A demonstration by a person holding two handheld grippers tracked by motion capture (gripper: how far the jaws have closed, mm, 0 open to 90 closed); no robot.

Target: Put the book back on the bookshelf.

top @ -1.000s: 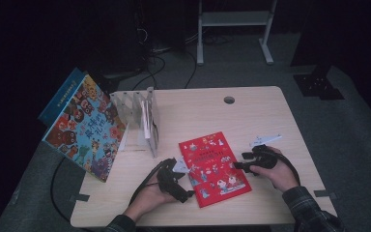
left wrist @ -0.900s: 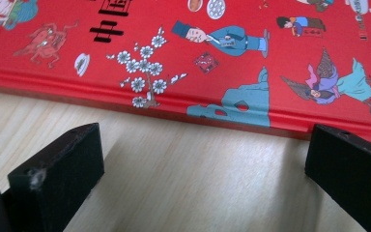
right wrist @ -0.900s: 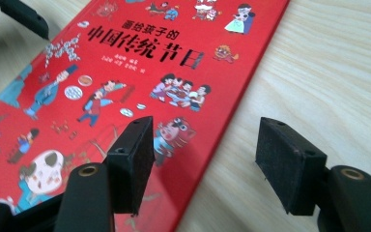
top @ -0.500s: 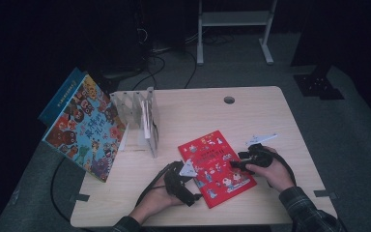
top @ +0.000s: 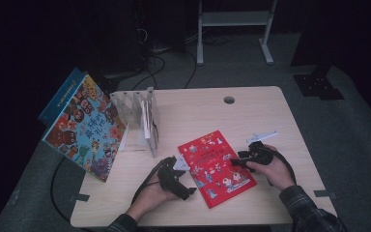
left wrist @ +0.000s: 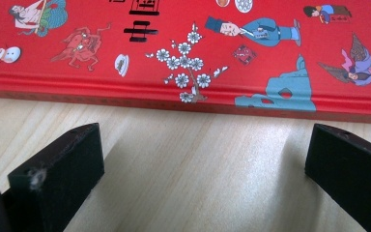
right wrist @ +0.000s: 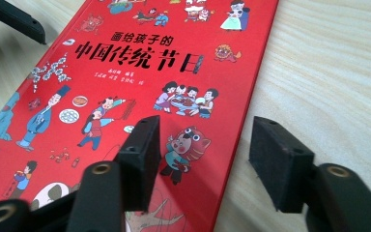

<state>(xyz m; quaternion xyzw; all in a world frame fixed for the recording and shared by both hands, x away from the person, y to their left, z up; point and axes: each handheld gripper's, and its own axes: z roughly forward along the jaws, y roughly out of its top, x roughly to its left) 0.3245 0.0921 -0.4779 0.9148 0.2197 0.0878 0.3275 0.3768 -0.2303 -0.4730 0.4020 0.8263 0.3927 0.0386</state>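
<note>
The right gripper [right wrist: 200, 159] sits low over the long free edge of the red picture book [right wrist: 140, 82], its jaws part-way apart and just now closing: one pad hovers over the cover, the other over the bare surface [right wrist: 328, 72] beside the edge. Nothing is pinched yet. The left gripper [left wrist: 203, 164] stands with jaws wide on the surface, just short of the book's spine edge [left wrist: 183, 99], both pads clear of it.

In the high view the red picture book [top: 216, 166] lies flat and slightly skewed near the front of the surface [top: 251, 111], between the left gripper [top: 176, 178] and the right gripper [top: 244, 158].

My judgement of the risks:

- The book lies flush, so a pad closing from above may only slide across the glossy cover and push the book toward the left gripper instead of getting under the edge.
- If only the cover board is caught, it could open and the pages sag or crease.
- A shove from the left side against the spine could spin the book or drive it toward the front edge.
- Farther off, the clear book rack [top: 142, 116] and the large illustrated book [top: 84, 128] leaning at the surface's left corner look tippy; a wide swing could knock them.
</note>
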